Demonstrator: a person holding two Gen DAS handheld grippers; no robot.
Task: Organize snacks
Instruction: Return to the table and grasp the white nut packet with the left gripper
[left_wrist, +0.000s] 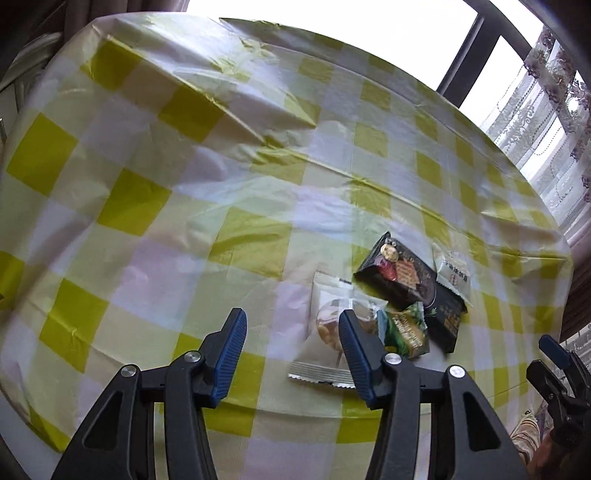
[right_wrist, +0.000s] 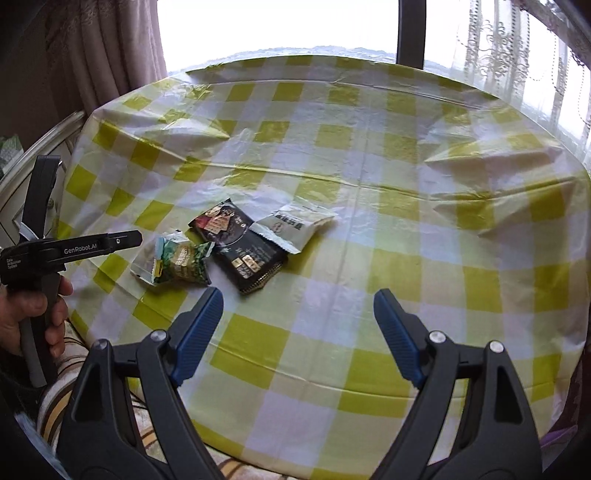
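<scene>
Several snack packets lie bunched on the yellow-checked tablecloth. A clear packet of round biscuits lies partly behind my left gripper's right finger. A green packet overlaps it, beside a long black cracker packet and a white packet. My left gripper is open and empty, just left of the pile. In the right wrist view the green packet, black packet and white packet lie ahead and left of my open, empty right gripper.
The round table's near edge is close below both grippers. Windows and curtains stand behind the table. The left gripper's body in a hand is at the left in the right wrist view. A white cabinet stands left.
</scene>
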